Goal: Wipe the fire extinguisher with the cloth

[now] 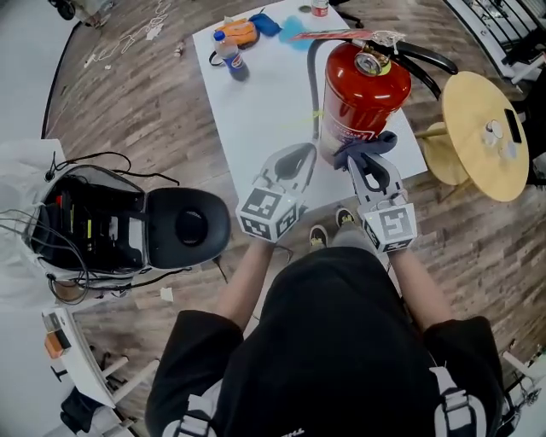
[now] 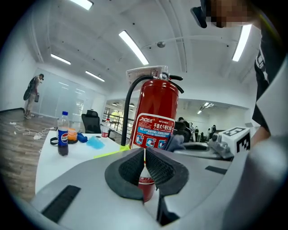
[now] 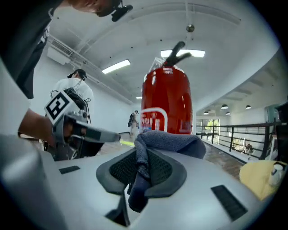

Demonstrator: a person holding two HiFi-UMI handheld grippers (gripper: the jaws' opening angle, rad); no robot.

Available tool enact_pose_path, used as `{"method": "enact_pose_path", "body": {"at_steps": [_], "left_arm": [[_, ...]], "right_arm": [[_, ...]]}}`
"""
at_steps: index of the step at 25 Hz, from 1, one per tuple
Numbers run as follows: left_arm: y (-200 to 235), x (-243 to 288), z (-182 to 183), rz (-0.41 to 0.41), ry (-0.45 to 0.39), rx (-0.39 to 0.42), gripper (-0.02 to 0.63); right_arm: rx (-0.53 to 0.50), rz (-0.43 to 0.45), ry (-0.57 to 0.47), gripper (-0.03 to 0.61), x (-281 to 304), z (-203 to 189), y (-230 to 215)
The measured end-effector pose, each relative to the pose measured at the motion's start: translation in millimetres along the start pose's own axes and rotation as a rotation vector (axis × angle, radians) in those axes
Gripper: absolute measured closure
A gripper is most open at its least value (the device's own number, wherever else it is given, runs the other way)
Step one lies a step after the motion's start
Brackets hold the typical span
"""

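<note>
One level right gripper (image 3: pixel 140 167) (clamping cloth (image 3: pixel 173 141)).

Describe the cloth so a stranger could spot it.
A red fire extinguisher stands on the white table. On its near side, the right gripper pinches the cloth: bunched grey-blue fabric, duller than the bright blue items at the far end.

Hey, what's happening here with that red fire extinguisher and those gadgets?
A person stands at a white table with a hand-held gripper in each hand. The right hand-held gripper clamps a grey cloth and holds it at the lower front of the red fire extinguisher. The left hand-held gripper is shut and empty beside it.
</note>
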State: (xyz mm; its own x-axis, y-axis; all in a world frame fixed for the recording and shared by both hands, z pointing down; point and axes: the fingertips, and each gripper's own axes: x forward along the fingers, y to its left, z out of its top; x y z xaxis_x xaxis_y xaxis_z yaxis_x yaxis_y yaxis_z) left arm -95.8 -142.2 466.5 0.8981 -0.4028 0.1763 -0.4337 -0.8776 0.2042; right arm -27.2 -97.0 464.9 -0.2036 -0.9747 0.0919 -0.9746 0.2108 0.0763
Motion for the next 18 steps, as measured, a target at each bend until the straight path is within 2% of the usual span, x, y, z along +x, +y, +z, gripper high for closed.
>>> {"method": "enact_pose_path", "body": {"at_steps": [2,3,5,9,11,12,14,16,18], "left_arm": [[2,-1,-1,0.007,0.001,0.001,0.586],[2,-2,-1,0.009,0.001,0.002,0.586],[3,-3,-1,0.011,0.001,0.007,0.586],[7,0,5,-0.001,0.002,0.016,0.586],[4,5,7,-0.013,0.001,0.023,0.586],[1,9,8,-0.019,0.002,0.027,0.586],[-4,15,8,-0.030,0.005,0.033,0.586],[-6,21,10,-0.036,0.011,0.041,0.586],[-6,26,11,-0.039,0.018,0.048,0.586]], "right_arm": [[0.026,0.030,0.025,0.515,-1,-19,-2],[0.035,0.033,0.012,0.515,-4,-16,-5],[0.036,0.016,-0.064,0.514,-13,14,-18],[-0.018,0.005,-0.251,0.514,-25,105,-42],[0.009,0.051,-0.272,0.514,-25,114,-52],[0.054,0.063,-0.276,0.514,-25,105,-61],[0.217,0.045,-0.258,0.514,-21,71,-89],[0.370,0.014,-0.169,0.515,-7,22,-113],[0.470,0.015,-0.073,0.515,6,-19,-121]]}}
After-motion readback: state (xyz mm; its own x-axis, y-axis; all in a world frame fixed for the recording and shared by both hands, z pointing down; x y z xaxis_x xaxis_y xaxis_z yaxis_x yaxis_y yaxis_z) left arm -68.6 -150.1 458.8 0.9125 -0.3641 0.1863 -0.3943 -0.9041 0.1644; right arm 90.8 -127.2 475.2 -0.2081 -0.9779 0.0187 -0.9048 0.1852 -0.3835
